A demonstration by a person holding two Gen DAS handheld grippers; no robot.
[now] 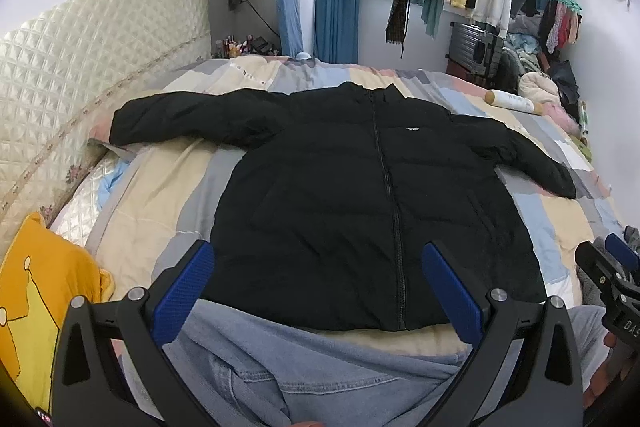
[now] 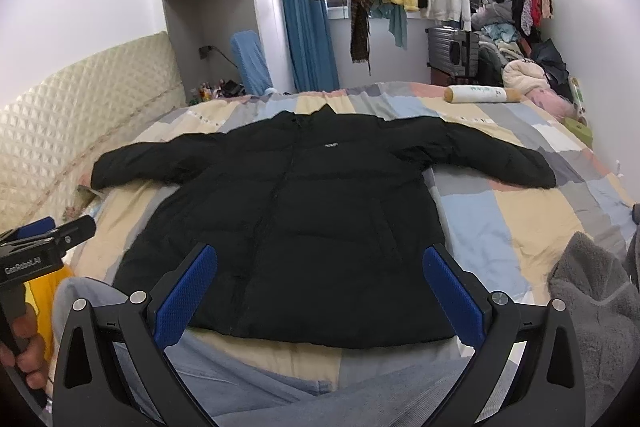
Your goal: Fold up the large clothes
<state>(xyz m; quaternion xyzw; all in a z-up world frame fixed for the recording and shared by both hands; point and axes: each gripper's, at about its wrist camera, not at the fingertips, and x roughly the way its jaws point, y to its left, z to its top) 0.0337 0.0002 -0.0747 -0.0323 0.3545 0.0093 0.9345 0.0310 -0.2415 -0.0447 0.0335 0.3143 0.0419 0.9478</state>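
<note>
My big black jacket [image 1: 360, 195] lies flat on the bed [image 1: 168, 167], zipped up, front side up. Both sleeves are spread out wide to the sides. The bottom edge is closest to me, just past my knees.

My left gripper [image 1: 316, 291] is wide open and holds nothing. My right gripper [image 2: 320, 291] is wide open too, with nothing in it. Both hang in the air above the bottom edge of the jacket, not touching it.

I think the fold has not started yet. A good first move would be to bring a sleeve in over the chest. To do it well, I should pinch the left sleeve [image 1: 172, 119] near its end, lift it a little, and lay it straight across the body. Then I would do the same with the right sleeve [image 2: 500, 163]. The jacket is puffy, so I guess it will spring back. I should press it flat after each fold.

Some things are close by. A yellow pillow [image 1: 44, 291] sits by my left side. A grey fluffy cloth [image 2: 592, 315] lies by my right side, near the jacket's corner. A white roll [image 2: 480, 94] rests far up the bed, well apart from the jacket. The left sleeve end reaches almost to the padded headboard [image 1: 80, 67], so I must stretch far to get it.
</note>
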